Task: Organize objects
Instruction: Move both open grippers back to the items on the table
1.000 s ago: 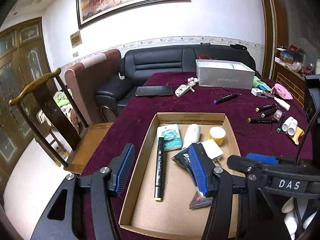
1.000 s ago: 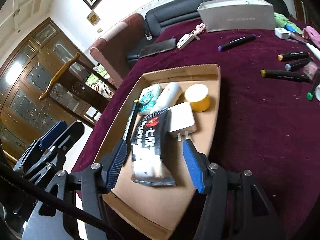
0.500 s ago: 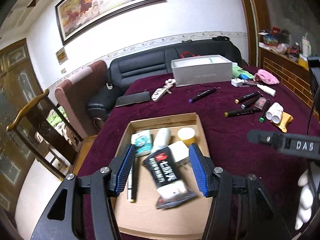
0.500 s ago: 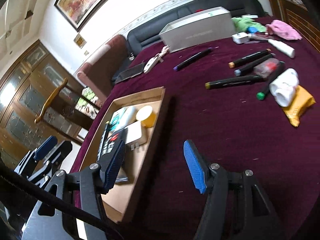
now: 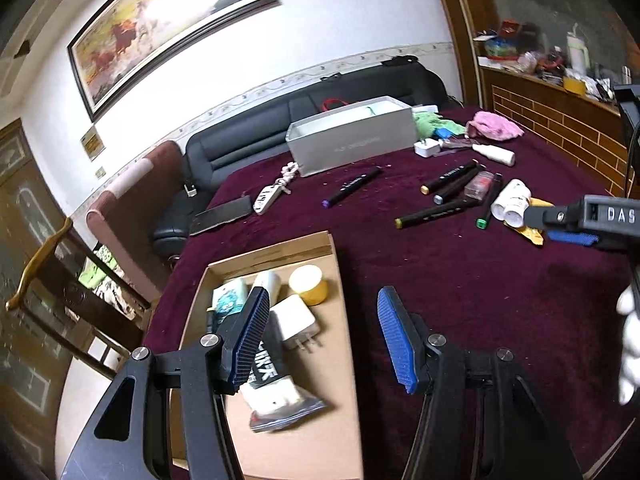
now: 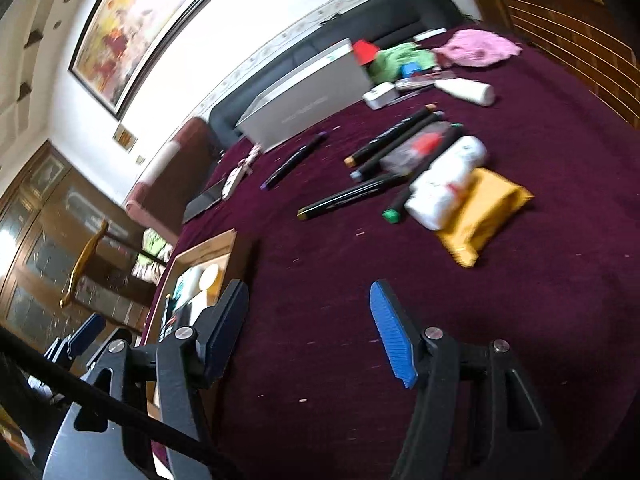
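A shallow cardboard tray (image 5: 340,288) lies on the maroon tablecloth and holds a black snack packet (image 5: 276,392), a white charger (image 5: 294,322), a yellow tape roll (image 5: 308,284), a white tube and a teal packet. My left gripper (image 5: 320,340) is open and empty above the tray's right edge. My right gripper (image 6: 308,328) is open and empty over bare cloth, right of the tray (image 6: 200,256). Ahead of it lie black markers (image 6: 344,198), white bottles (image 6: 444,178) and a yellow pouch (image 6: 484,212). The right gripper also shows in the left wrist view (image 5: 572,236).
A grey box (image 5: 352,140), a phone (image 5: 220,220), a key fob (image 5: 268,198), a purple-capped marker (image 5: 352,186), a pink cloth (image 5: 496,126) and a white adapter (image 5: 426,148) lie further back. A wooden chair (image 5: 60,276) and black sofa stand left and behind.
Both grippers swung right, away from the tray toward the markers and bottles. The black packet stays lying in the tray. Both stay open.
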### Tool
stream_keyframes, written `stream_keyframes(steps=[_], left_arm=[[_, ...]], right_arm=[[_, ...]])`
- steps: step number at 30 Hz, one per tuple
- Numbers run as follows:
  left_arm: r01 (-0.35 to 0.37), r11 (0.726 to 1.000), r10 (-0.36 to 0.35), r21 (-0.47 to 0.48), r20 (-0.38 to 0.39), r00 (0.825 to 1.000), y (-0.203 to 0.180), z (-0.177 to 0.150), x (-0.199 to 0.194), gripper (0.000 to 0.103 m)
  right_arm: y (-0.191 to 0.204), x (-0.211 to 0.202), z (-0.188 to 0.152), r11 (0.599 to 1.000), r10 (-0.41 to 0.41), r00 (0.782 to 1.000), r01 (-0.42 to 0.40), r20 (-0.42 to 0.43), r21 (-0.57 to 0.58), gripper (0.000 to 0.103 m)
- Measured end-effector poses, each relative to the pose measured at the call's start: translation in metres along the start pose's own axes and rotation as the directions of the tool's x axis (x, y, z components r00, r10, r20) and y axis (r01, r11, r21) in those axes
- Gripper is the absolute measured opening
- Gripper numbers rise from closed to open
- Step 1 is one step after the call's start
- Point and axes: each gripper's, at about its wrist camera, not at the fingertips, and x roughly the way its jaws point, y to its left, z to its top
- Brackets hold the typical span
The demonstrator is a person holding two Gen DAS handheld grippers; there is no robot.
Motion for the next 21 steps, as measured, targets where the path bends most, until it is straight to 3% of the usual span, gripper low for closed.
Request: stream_keyframes(steps=[12,21], left_arm=[[0.039,0.997,-0.038,0.068,-0.028,0.999,-0.037,0.007,0.011,0.050],[0.162,0.979,-0.143,0.123,-0.146,0.979,-0.085,-0.006,0.044,0.050]], right_arm=[[-0.063,-0.023,0.014,0.991,-0.066,0.997,0.060,0.046,0.116,0.065],[-0.094,-0.021,0.017,0.979,-0.098,0.995,0.091,0.029,0.180,0.065]])
